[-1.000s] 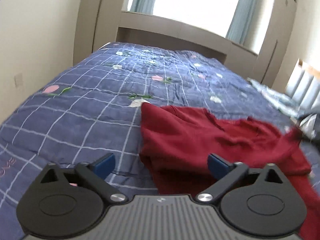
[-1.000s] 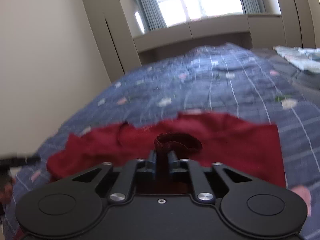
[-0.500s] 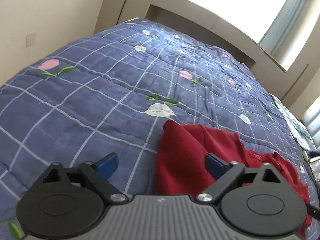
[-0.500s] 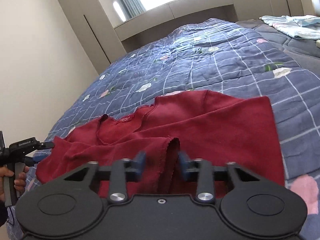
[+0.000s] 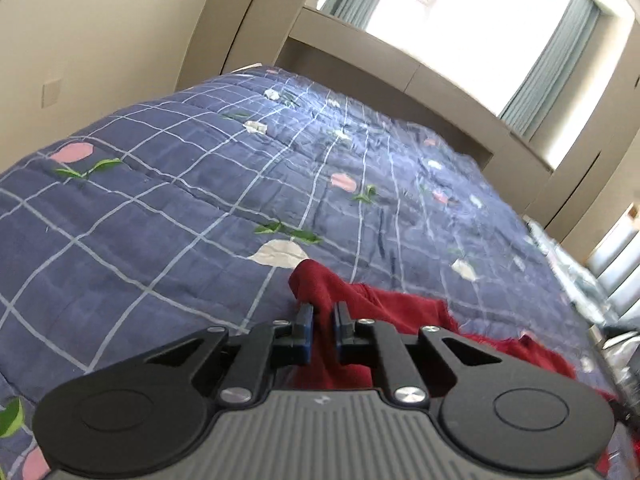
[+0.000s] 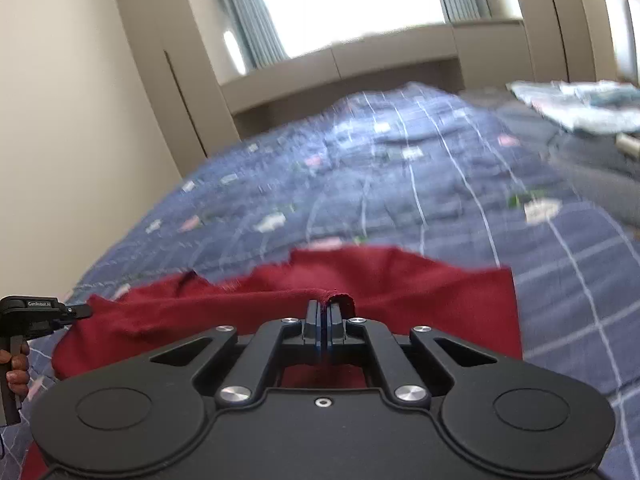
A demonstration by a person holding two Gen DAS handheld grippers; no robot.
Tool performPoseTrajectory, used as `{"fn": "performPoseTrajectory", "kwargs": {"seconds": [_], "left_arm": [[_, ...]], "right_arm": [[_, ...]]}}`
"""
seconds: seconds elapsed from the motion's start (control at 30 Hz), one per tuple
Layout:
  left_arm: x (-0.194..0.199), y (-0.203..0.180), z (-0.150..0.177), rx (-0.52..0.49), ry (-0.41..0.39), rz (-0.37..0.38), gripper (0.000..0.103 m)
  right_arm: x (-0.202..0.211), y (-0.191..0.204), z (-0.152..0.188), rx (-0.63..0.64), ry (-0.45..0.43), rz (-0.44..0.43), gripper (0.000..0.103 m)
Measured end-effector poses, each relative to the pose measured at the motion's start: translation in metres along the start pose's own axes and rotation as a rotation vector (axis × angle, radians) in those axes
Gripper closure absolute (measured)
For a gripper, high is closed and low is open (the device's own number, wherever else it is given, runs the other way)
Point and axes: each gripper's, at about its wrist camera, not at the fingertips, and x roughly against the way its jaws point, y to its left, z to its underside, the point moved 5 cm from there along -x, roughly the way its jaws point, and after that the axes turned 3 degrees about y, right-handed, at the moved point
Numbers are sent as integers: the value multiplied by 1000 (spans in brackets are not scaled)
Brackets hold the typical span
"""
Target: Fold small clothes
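Note:
A dark red garment (image 6: 420, 292) lies spread on the blue checked quilt (image 6: 440, 184). My left gripper (image 5: 323, 316) is shut on the garment's left corner (image 5: 316, 284), which bunches up between the blue pads. My right gripper (image 6: 324, 314) is shut on a fold of the garment's near edge (image 6: 340, 300), lifted slightly. The cloth stretches between both grippers. The left gripper also shows at the left edge of the right wrist view (image 6: 80, 311), held by a hand.
The quilt (image 5: 200, 208) covers a bed running to a window ledge (image 5: 400, 80). A wall (image 5: 80, 40) stands to the left. Light blue clothes (image 6: 580, 108) lie at the far right of the bed.
Both grippers have closed: the left on the garment's left corner, the right on the near edge fold. The cloth has lifted and pulled taut between them.

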Motion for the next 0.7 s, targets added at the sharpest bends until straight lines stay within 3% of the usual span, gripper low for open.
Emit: {"fn": "performPoseTrajectory", "kwargs": {"seconds": [0.13,0.2,0.23,0.27,0.33,0.37,0.5,0.7], "left_arm": [[-12,-1,4,-30,27,-58,89],[-11,1,5,-20,28,-67,81],[-8,2,5,-14,22,-64,67],[-3,3,4,-11,14,-57,46],[11,6,2,-10,-25,-55,21],[19,7,1,-16,-48,-52,14],[53,9,6,-87,-71,-48,4],[78,5,49,-301,-26,-77,2]], "right_arm": [[-12,-6,12,-16,46,14,95],[-10,-7,13,-30,40,8,83],[-7,-6,13,-27,32,5,81],[-4,-5,13,-15,25,5,70],[4,1,14,32,9,8,53],[8,5,15,62,2,14,40],[16,26,20,175,-16,9,15],[4,50,26,218,13,-32,10]]}}
